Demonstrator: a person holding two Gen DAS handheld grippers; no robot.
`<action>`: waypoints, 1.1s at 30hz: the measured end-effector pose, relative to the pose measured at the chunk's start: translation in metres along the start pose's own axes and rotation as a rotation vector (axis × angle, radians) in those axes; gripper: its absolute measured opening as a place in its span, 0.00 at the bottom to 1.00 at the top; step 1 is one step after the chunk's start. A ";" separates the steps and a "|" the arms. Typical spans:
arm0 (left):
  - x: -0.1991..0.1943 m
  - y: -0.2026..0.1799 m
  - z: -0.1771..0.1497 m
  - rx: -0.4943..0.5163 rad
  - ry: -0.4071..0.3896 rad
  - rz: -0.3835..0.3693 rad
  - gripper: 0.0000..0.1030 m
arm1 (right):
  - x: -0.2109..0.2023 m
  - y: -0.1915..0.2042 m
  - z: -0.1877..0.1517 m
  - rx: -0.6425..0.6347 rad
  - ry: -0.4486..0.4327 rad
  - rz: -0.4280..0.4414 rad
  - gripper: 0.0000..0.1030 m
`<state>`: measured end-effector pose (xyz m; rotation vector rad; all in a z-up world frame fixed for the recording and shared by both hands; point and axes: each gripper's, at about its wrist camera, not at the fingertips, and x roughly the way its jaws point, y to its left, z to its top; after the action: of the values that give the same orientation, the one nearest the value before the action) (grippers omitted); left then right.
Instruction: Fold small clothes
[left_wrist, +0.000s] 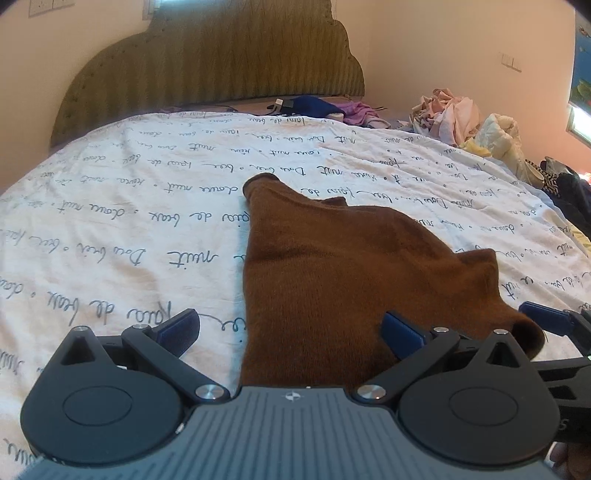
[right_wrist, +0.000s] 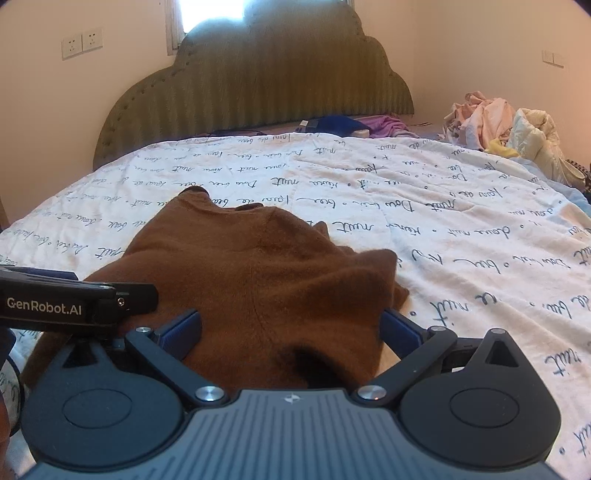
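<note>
One brown sweater (left_wrist: 332, 266) lies on a script-printed bedsheet (left_wrist: 129, 221), its near hem between two grippers. The left gripper (left_wrist: 291, 332) and the right gripper (right_wrist: 291, 330) both stand spread wide, each straddling the knit at 6 o'clock without pinching it. One heap of clothes (right_wrist: 498, 122) sits at 2 o'clock, beside one green headboard (right_wrist: 258, 81).
</note>
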<state>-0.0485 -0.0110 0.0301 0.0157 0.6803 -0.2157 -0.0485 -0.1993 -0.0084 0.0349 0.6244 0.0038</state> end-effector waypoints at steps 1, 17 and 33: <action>-0.009 -0.002 -0.003 0.018 0.001 0.011 1.00 | -0.011 0.000 -0.004 0.005 0.008 -0.003 1.00; -0.034 0.007 -0.064 -0.002 0.090 0.041 1.00 | -0.042 0.020 -0.059 0.001 0.153 -0.065 1.00; -0.027 0.007 -0.062 -0.025 0.069 0.028 1.00 | -0.032 0.026 -0.059 -0.006 0.126 -0.087 1.00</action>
<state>-0.1063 0.0064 -0.0016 0.0090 0.7507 -0.1810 -0.1087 -0.1717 -0.0362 0.0016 0.7513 -0.0771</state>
